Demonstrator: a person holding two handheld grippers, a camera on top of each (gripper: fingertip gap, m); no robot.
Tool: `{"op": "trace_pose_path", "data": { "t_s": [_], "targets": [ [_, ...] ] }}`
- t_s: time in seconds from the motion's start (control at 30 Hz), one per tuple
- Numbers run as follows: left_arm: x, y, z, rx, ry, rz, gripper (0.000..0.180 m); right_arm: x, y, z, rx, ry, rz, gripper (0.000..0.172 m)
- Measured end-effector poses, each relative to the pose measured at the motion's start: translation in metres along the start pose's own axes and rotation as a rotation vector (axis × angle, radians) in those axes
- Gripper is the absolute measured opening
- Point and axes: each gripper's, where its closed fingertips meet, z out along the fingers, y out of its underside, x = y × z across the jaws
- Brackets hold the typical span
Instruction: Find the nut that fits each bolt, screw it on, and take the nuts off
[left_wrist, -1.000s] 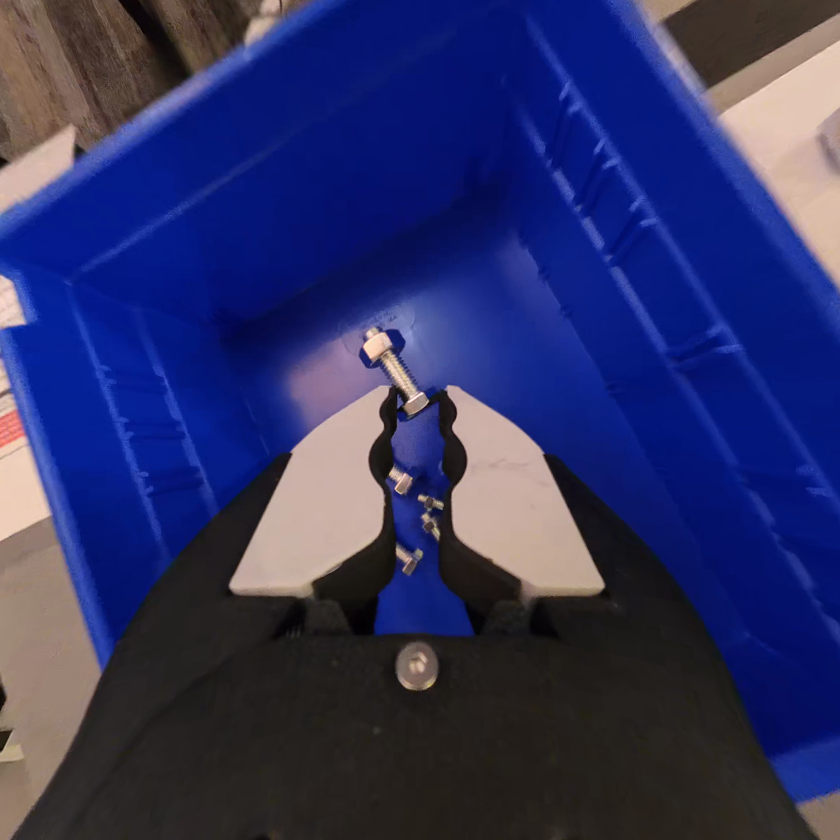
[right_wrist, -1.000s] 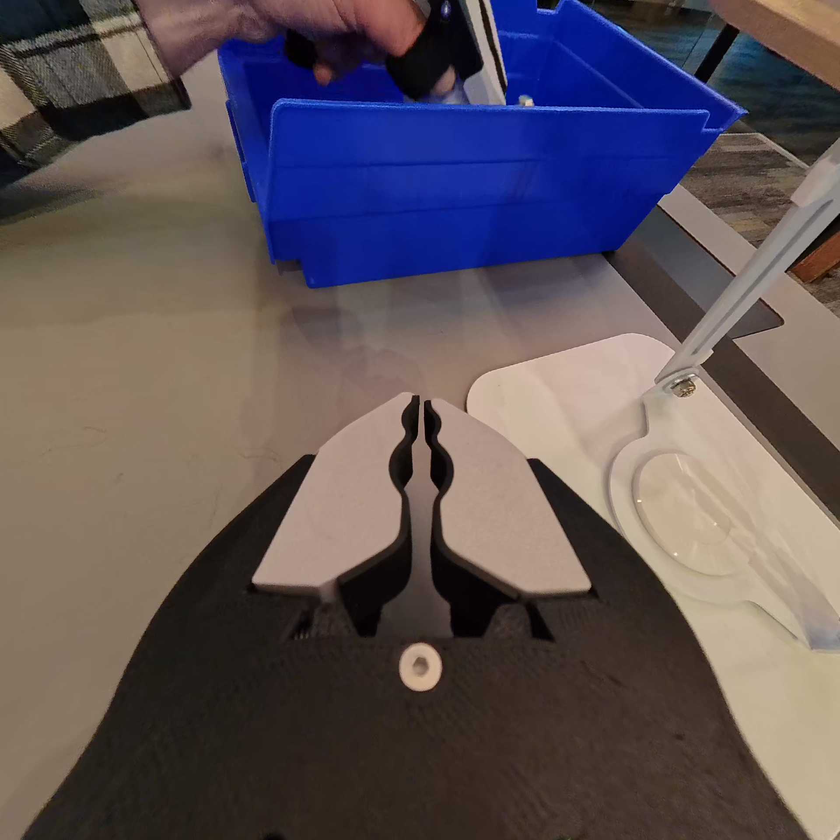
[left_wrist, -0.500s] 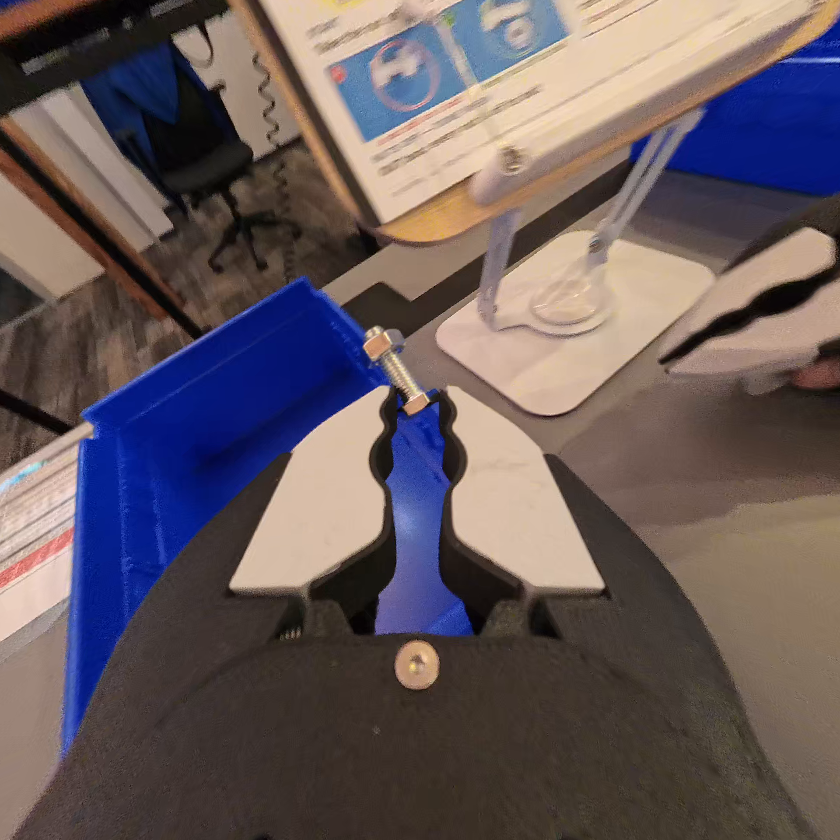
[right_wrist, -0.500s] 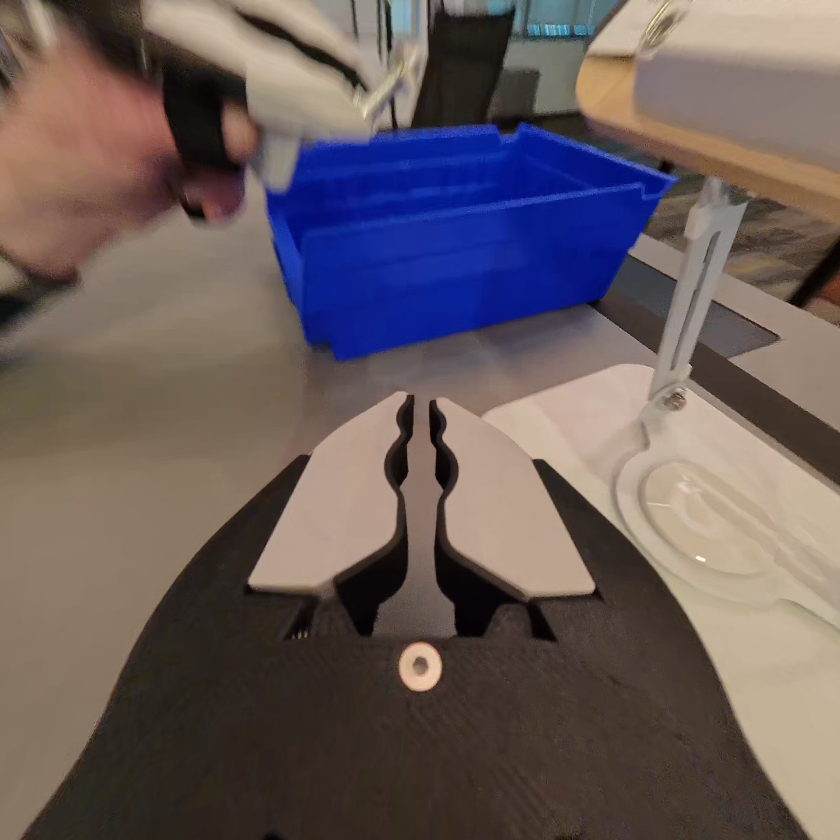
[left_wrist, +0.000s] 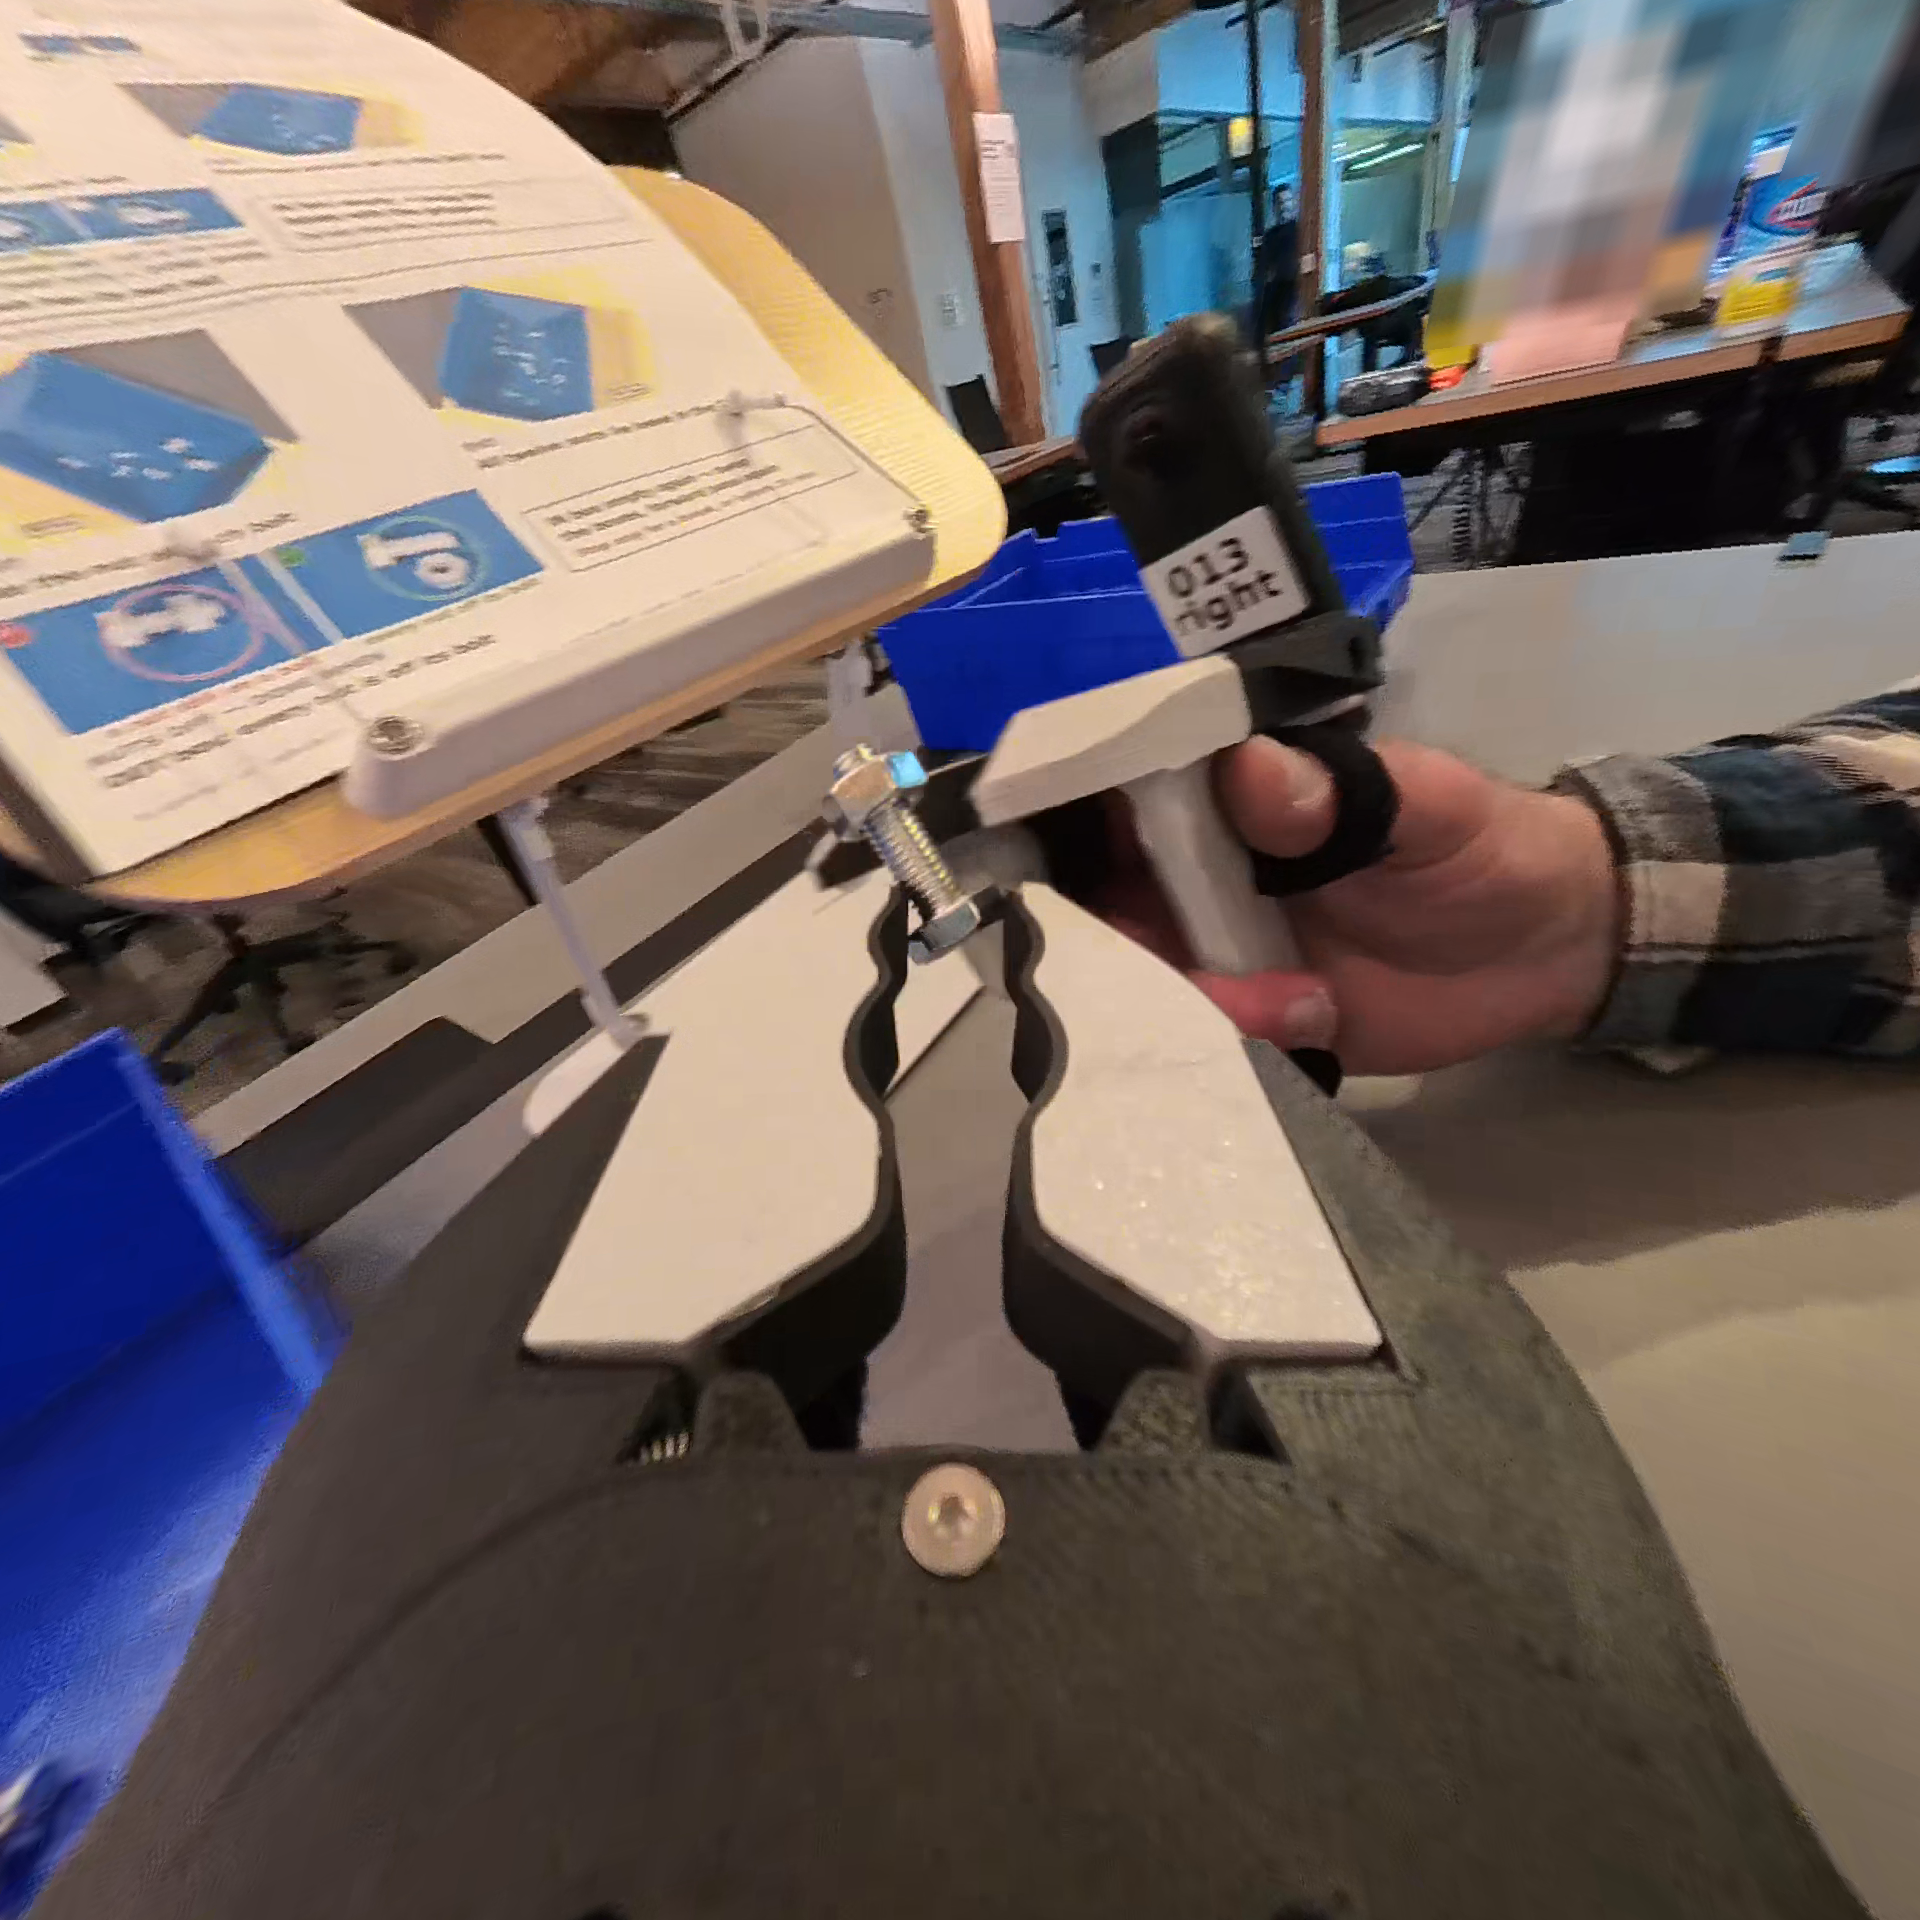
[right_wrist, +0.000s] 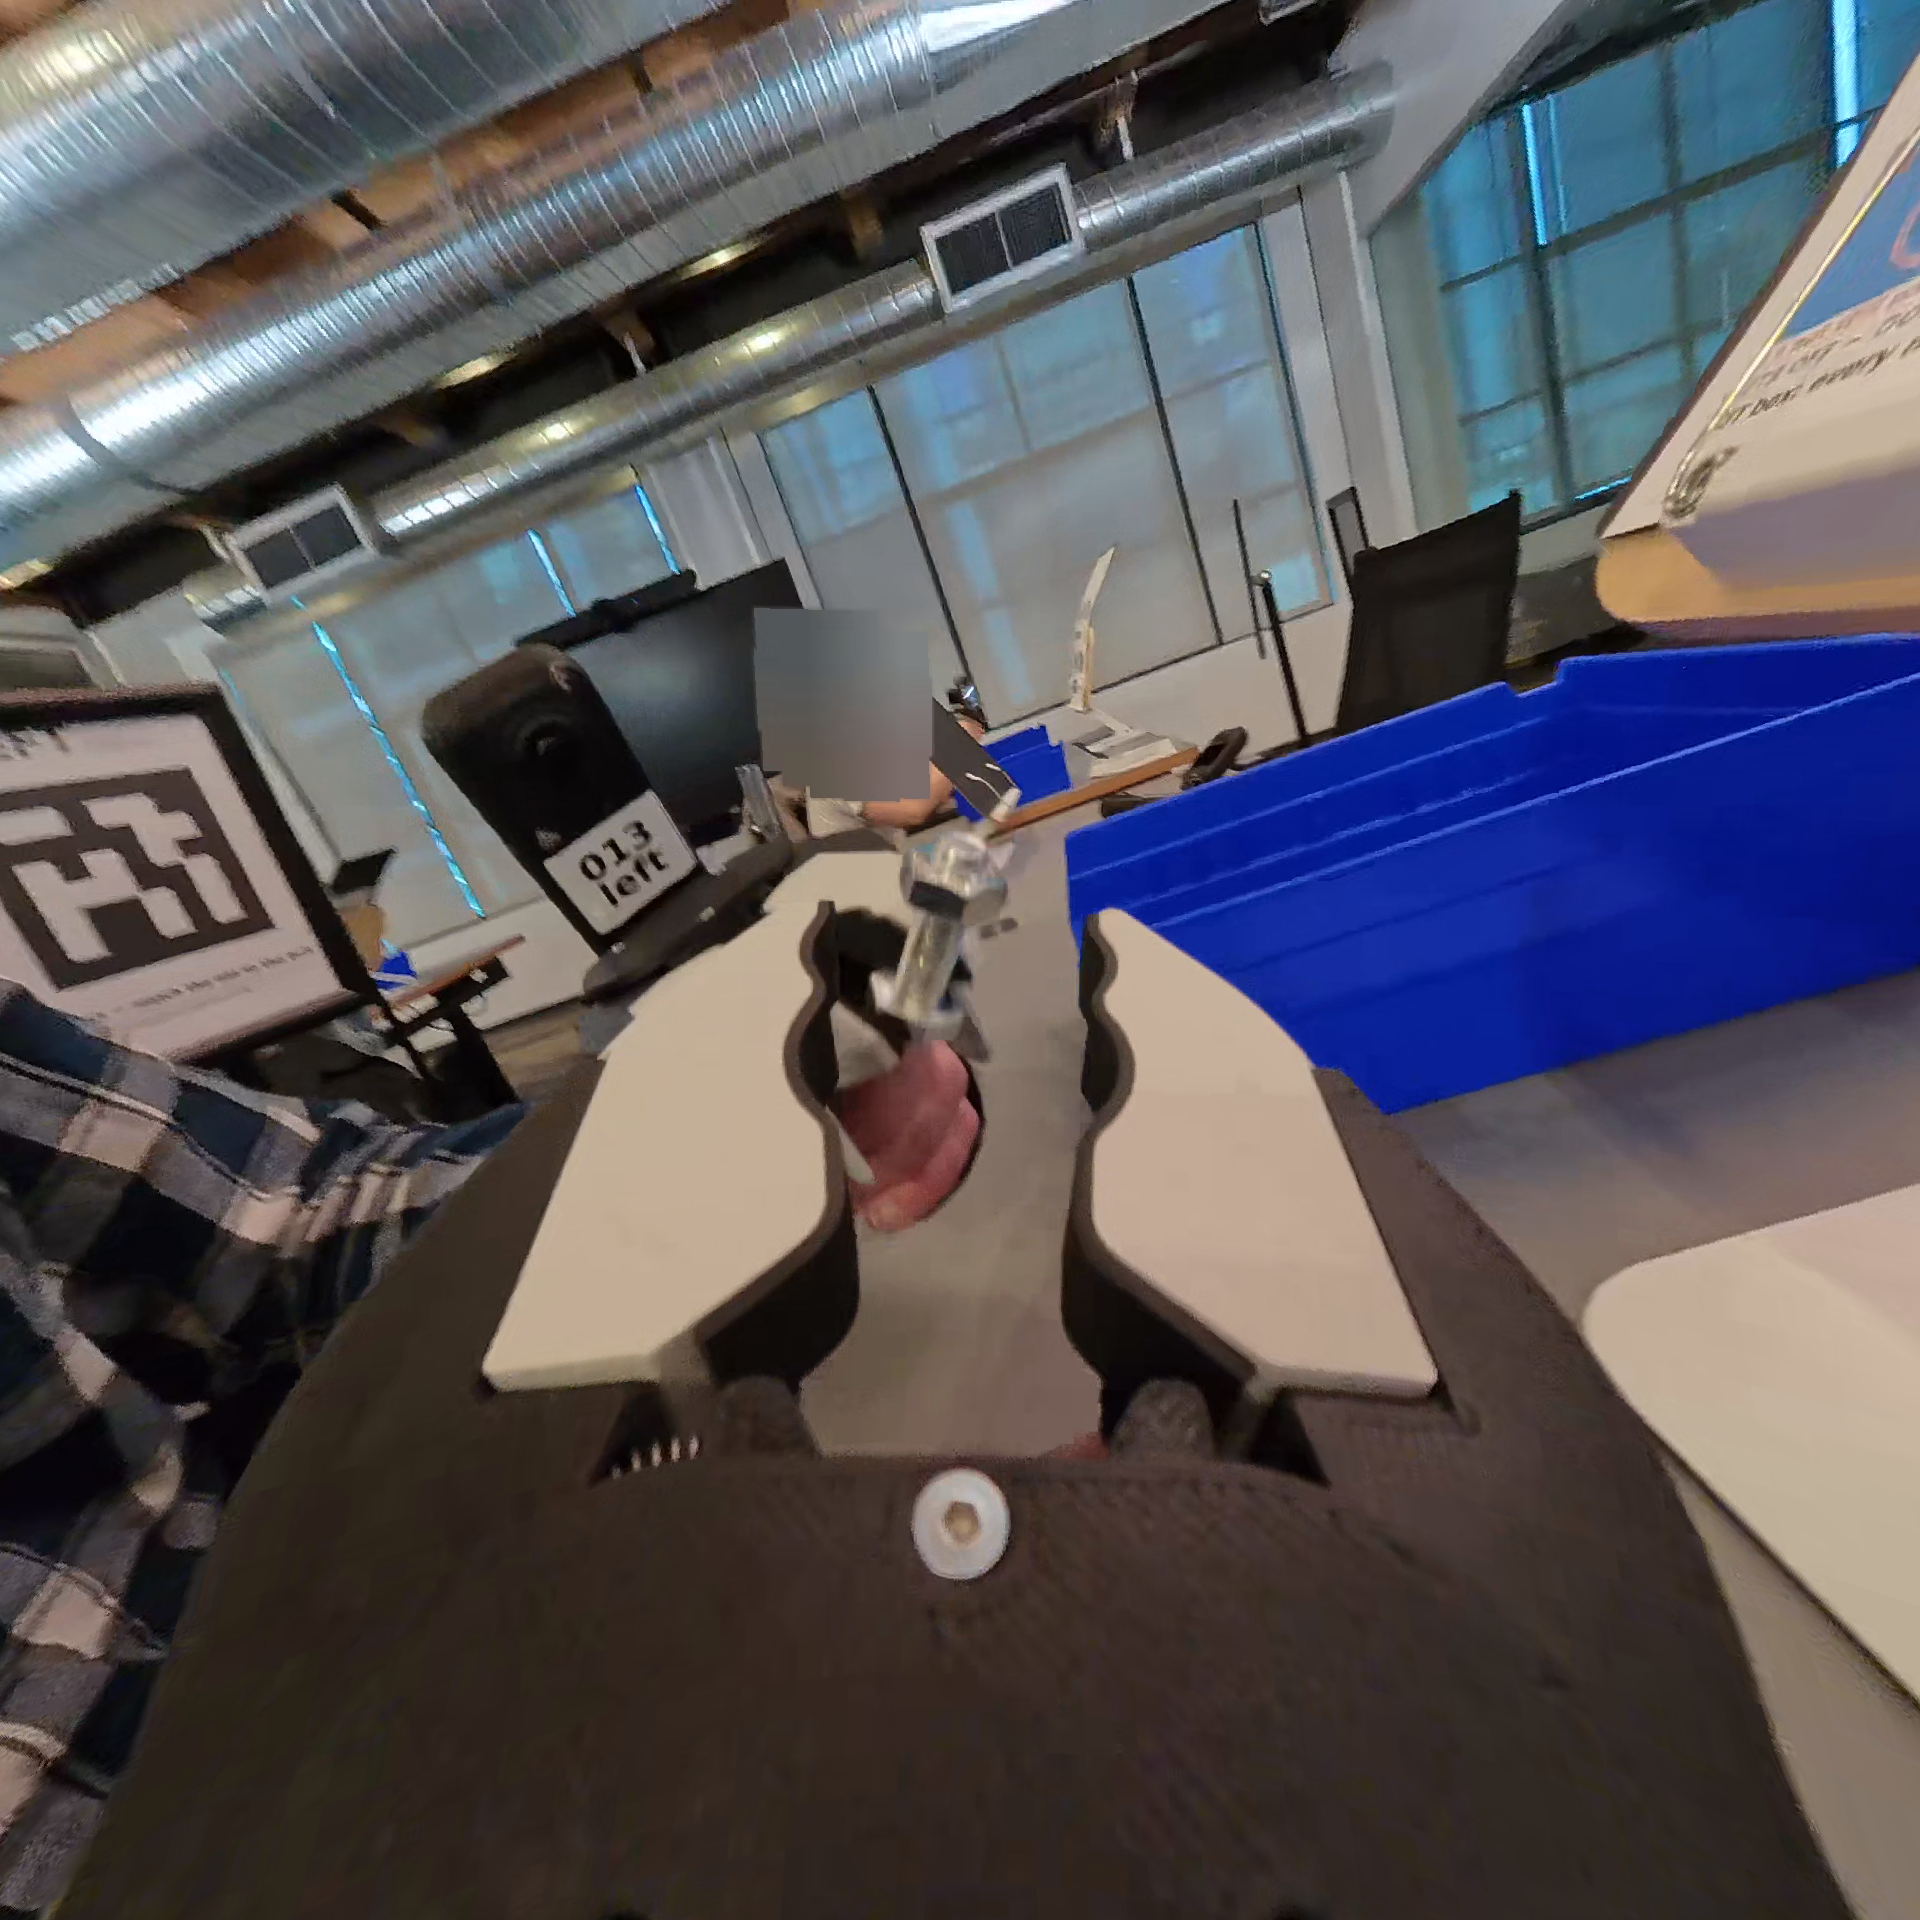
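Note:
My left gripper (left_wrist: 945, 925) is shut on the hex head of a silver bolt (left_wrist: 914, 852) and holds it in the air. The shank slants up and left, with a nut (left_wrist: 868, 790) on its far end. In the left wrist view, my right gripper (left_wrist: 966, 821), held by a hand (left_wrist: 1455, 935), comes in from the right with its fingers on either side of the nut end. In the right wrist view, the right gripper (right_wrist: 961, 935) is open; the bolt (right_wrist: 930, 951) and nut (right_wrist: 956, 878) stand between its pads without touching them.
A blue bin (left_wrist: 125, 1299) sits at the lower left, another (left_wrist: 1039, 634) behind the grippers, and it also shows in the right wrist view (right_wrist: 1507, 883). An instruction board (left_wrist: 416, 416) on a thin stand hangs over the table. A white base plate (right_wrist: 1766, 1403) lies at the right. My two grippers' fingertips are within a few centimetres of each other.
My left gripper lifted the bolt out of the blue bin and carried it over to the right gripper. The right gripper rose from the table, turned towards it and opened its nearly closed jaws.

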Motion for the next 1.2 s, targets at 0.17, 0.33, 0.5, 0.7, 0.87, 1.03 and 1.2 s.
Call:
{"op": "trace_pose_path", "data": {
  "t_s": [0.17, 0.33, 0.5, 0.7, 0.87, 1.03, 1.2],
  "targets": [
    [0.018, 0.006, 0.014, -0.012, 0.061, 0.017, 0.017, -0.004, -0.003, -0.004, 0.036, -0.077, 0.075, 0.019],
    [0.019, 0.009, 0.016, -0.012, 0.105, -0.053, 0.017, -0.002, 0.000, -0.005, -0.002, -0.069, 0.050, 0.019],
    [0.019, 0.012, 0.012, -0.054, 0.173, -0.187, 0.038, -0.005, 0.000, -0.007, -0.045, -0.068, -0.060, 0.019],
    [0.027, 0.019, 0.013, -0.100, 0.297, -0.354, 0.042, -0.017, 0.004, -0.006, -0.076, -0.133, -0.149, 0.019],
    [0.036, 0.019, 0.013, -0.089, 0.387, -0.414, 0.032, -0.026, 0.010, -0.004, -0.109, -0.182, -0.176, 0.019],
    [0.044, 0.014, 0.009, -0.045, 0.474, -0.429, 0.018, -0.029, 0.015, -0.005, -0.135, -0.220, -0.155, 0.019],
    [0.046, 0.014, 0.009, -0.022, 0.492, -0.428, 0.018, -0.032, 0.016, -0.004, -0.142, -0.227, -0.155, 0.019]
  ]
}}
